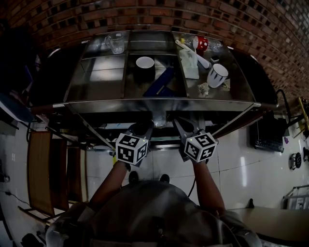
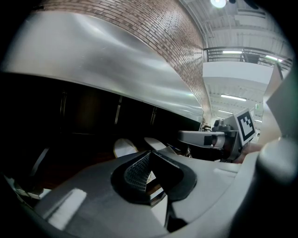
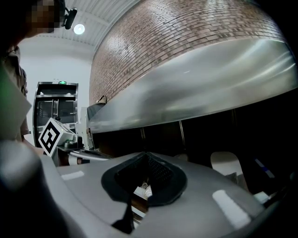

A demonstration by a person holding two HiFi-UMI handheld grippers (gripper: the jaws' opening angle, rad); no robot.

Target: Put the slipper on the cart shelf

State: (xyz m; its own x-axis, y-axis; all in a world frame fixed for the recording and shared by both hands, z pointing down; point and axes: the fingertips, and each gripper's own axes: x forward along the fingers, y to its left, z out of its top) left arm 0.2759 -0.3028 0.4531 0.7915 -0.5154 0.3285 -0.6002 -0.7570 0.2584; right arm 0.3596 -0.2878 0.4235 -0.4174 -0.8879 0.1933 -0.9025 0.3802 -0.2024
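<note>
Head view: left gripper (image 1: 141, 129) and right gripper (image 1: 185, 128) sit side by side at the cart's near edge, tips under the steel top (image 1: 159, 103). Both sets of jaws are closed tip to tip with nothing between them. Left gripper view: pale slipper (image 2: 125, 147) on the dark lower shelf (image 2: 84, 139) just past the tips, a second pale shape (image 2: 156, 143) to its right. Farther, on the top: black bowl (image 1: 145, 67), white mug (image 1: 217, 75), glass (image 1: 116, 42). Brick wall (image 1: 159, 14) behind.
</note>
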